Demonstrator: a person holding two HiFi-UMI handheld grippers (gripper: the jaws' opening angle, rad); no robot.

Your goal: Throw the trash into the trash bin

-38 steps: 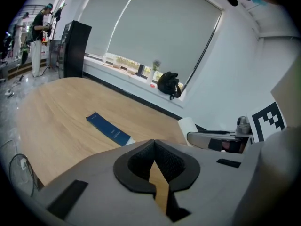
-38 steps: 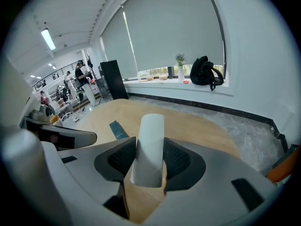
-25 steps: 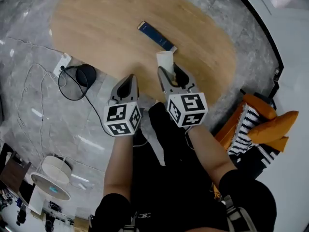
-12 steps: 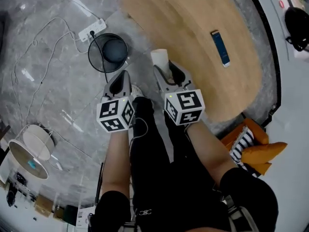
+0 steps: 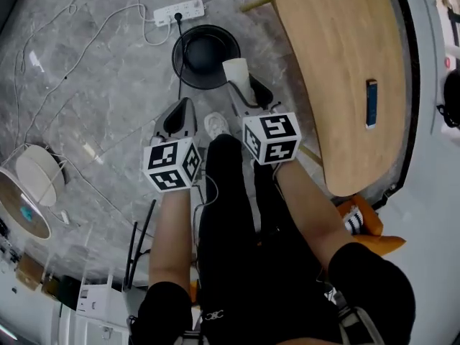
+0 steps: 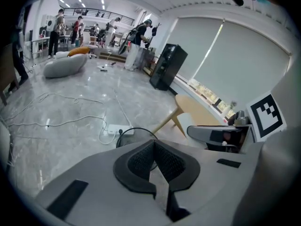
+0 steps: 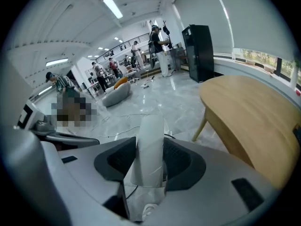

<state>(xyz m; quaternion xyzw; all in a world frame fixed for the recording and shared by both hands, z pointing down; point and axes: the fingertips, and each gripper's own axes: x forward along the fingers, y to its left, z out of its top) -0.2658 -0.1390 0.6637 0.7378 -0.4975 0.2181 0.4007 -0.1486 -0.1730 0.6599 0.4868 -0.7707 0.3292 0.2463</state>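
Observation:
A crumpled white paper cup (image 5: 236, 73) stands up between the jaws of my right gripper (image 5: 244, 92), which is shut on it. In the head view the cup hangs over the near right rim of a round black trash bin (image 5: 205, 54) on the grey floor. The right gripper view shows the same cup (image 7: 149, 140) pinched between both dark pads of that gripper (image 7: 149, 161). My left gripper (image 5: 178, 118) hovers left of it, just short of the bin, shut with nothing held. In the left gripper view its jaws (image 6: 155, 161) meet, and the bin's rim (image 6: 137, 130) shows beyond them.
An oval wooden table (image 5: 338, 70) with a dark phone (image 5: 371, 103) on it stands to the right. A white power strip (image 5: 178, 10) and loose cables lie behind the bin. A white round fan (image 5: 29, 192) sits at the left, and an orange cushion (image 5: 368, 228) is under the table's edge.
Both grippers have swung away from the table to the floor by the bin. The right one carried the cup, which now hangs at the bin's rim. Both jaws look unchanged.

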